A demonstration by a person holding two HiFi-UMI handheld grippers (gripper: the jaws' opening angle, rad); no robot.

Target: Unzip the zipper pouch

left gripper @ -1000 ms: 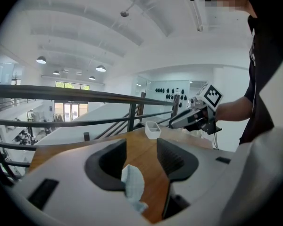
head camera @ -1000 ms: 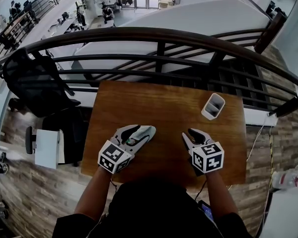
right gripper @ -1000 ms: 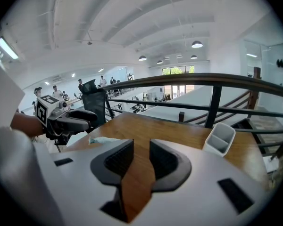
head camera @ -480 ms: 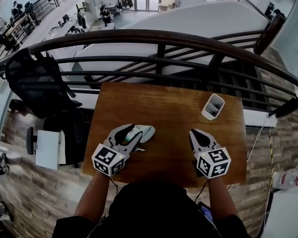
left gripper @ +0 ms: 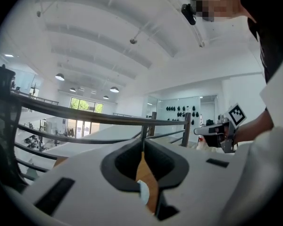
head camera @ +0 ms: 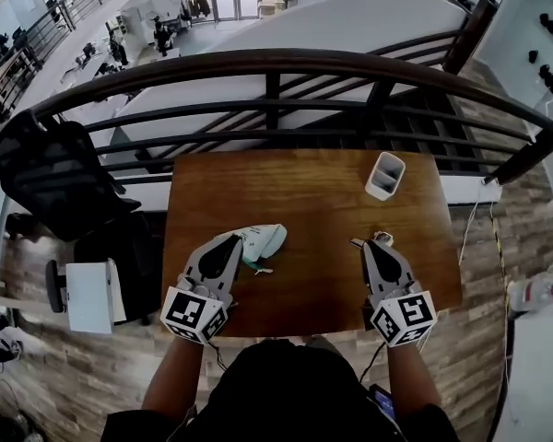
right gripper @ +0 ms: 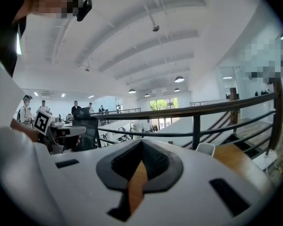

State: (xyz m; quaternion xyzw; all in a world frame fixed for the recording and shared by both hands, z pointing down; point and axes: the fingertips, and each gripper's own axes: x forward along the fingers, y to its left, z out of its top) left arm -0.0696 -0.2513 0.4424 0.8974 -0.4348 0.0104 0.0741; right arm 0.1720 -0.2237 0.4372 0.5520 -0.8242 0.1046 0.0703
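A pale green zipper pouch (head camera: 266,238) lies flat on the wooden table (head camera: 313,201), left of its middle. A small dark pull tab (head camera: 262,270) sticks out at its near edge. My left gripper (head camera: 234,239) rests just left of the pouch with its tip beside the pouch's left end; its jaws are shut with nothing held. In the left gripper view the left gripper (left gripper: 142,142) shows closed jaws, and a sliver of the pouch (left gripper: 143,192) shows below them. My right gripper (head camera: 370,245) is shut and empty over bare wood at the right; the right gripper (right gripper: 141,147) shows the same.
A white rectangular cup (head camera: 384,175) stands at the table's far right. A dark metal railing (head camera: 276,63) runs just behind the table's far edge. A black chair (head camera: 55,178) stands off the left side. The table's near edge is close under both grippers.
The left gripper has drawn back off the pouch toward me and its jaws have gone from open to shut. The right gripper has moved right and back and has shut too.
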